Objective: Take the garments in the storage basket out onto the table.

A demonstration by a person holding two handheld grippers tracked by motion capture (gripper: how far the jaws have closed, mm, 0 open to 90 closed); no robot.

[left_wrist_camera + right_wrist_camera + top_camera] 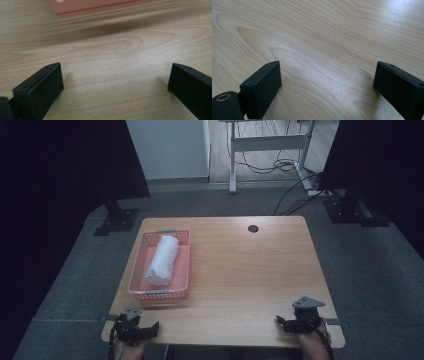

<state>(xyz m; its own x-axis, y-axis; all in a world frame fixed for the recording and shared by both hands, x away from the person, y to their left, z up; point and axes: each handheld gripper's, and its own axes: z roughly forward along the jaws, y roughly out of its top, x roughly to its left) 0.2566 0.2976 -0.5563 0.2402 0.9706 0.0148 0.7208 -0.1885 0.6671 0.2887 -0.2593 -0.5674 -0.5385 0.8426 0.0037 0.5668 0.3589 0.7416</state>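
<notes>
A rolled white towel lies lengthwise inside a pink plastic basket on the left half of the wooden table. My left gripper rests at the table's near left corner, just in front of the basket, jaws wide apart with bare wood between them. The basket's pink edge shows blurred at the top of the left gripper view. At the near right corner sits my right gripper, also open, with nothing between its jaws.
A round cable hole marks the table's far edge. Dark screens on black stands flank the table at far left and far right. A desk frame with cables stands on the floor behind.
</notes>
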